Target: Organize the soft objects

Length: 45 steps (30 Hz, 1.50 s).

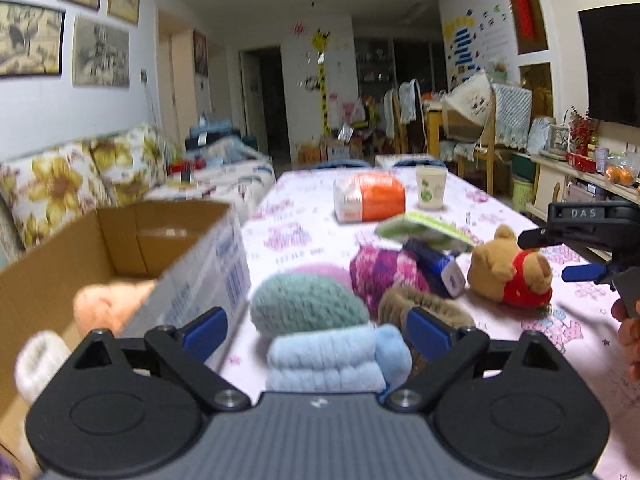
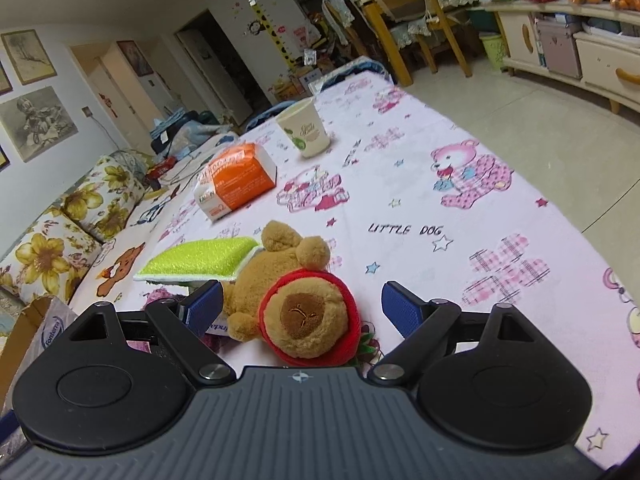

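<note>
Between the spread right tool (image 2: 302, 306) fingers lies the plush bear (image 2: 298, 300).

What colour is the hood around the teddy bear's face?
Red, on the brown teddy bear; it shows best in the right wrist view.

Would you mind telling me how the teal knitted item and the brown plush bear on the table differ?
The teal knitted item is a plain, single-coloured rounded bundle; the brown plush bear is furry, with ears and a red hood. The teal item lies before the left gripper, next to the cardboard box; the bear lies between the right gripper fingers. Both rest on the tablecloth.
</note>
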Tool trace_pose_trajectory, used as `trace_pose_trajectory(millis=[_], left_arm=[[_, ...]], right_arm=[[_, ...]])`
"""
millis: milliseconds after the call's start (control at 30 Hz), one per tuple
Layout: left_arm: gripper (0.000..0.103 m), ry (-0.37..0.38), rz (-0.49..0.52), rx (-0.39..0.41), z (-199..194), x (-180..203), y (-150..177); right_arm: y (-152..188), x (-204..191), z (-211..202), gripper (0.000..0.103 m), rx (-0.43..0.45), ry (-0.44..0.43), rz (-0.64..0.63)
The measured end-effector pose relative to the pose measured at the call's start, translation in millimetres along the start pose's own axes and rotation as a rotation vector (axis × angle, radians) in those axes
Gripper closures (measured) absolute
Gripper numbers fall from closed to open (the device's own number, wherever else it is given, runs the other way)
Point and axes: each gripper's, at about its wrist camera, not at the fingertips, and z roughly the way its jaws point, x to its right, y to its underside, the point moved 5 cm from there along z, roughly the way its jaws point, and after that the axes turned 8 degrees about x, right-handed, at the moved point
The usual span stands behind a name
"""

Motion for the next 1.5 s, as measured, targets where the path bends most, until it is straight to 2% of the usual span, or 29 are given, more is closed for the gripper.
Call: trace_pose_trajectory(millis=[367,567,933,1067,1133,1233,1300,1467,1500], left_arm=[[0.01,0.011,-0.04,-0.109,25,6,17],[0.002,0.026,-0.077,-0.142,31,2,21],[0.001,0.127,-0.207,-0.251,54,3,29],[0.011,0.181,-0.195,-0.292,58,14,33],[0.024,0.204,-0.196,-0.308,58,18,36],[0.04,0.216,-0.132,-0.305,54,29,36],[0.048,0.227,-0.139,-0.311,51,32,35],[0.05,0.226,-0.136,-0.318,48,37,34],[0.051,0.226,-0.131,-0.317,48,37,34]], right_arm=[[3,-2,7,0.0,-0.028,-0.027,-0.015],[4,-1,12,0.0,-0.05,-0.039,-0.01],[4,-3,17,0.0,-0.065,-0.042,-0.052],[4,-1,20,0.0,-0.072,-0.052,-0.035],[5,-1,21,0.0,-0.078,-0.059,-0.03],[5,-3,24,0.0,-0.083,-0.068,-0.04],[5,-4,24,0.0,-0.083,-0.071,-0.057],[2,-1,19,0.0,-0.073,-0.077,-0.069],[2,-1,18,0.003,-0.071,-0.08,-0.073]])
